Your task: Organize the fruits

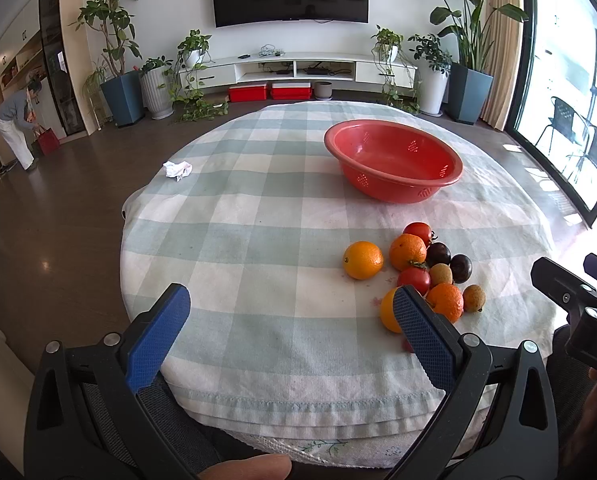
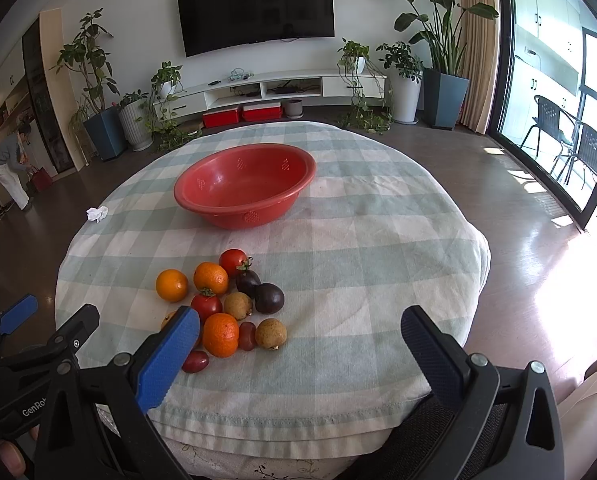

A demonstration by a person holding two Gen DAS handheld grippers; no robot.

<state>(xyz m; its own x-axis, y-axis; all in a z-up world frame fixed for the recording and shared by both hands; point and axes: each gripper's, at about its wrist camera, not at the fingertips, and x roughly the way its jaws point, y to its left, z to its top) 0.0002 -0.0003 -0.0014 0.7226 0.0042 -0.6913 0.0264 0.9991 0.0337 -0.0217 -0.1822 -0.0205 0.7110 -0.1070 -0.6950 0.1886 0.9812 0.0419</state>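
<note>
— Left wrist view: left gripper (image 1: 290, 312) spread wide, nothing between the blue-padded fingers (image 1: 158, 340), hovering over the near edge of the round table under a pale green-and-white checked cloth (image 1: 258, 240). Right gripper?

— Spread wide too (image 2: 298, 340), nothing pinched, over the same near edge, just right of the fruit.

— Fruit where?

— Bunched in a loose cluster on the cloth toward the near edge, most pieces touching. Round oranges (image 2: 172, 285) on the left of the pile, one slightly apart from the rest. Two red tomatoes (image 2: 206, 307) with green stems, stems turned up and a little sideways. Two dark purple round fruits (image 2: 269, 298) side by side, touching. Two tan-brown round fruits (image 2: 271, 333), the nearer one with its stem end down toward the cloth. Two small dark red oval fruits (image 2: 247, 336): one with its long axis roughly upright in the picture, the other (image 2: 195, 361) lying nearly crosswise, closest to the near edge.

— And the container?

— Red round plastic colander bowl (image 1: 394, 160) with perforated patches in its wall, upright, near the middle of the table, well apart from the cluster. Holding no fruit.

— Anything else on the cloth?

— Crumpled white tissue (image 1: 177, 169) near the left edge.
</note>
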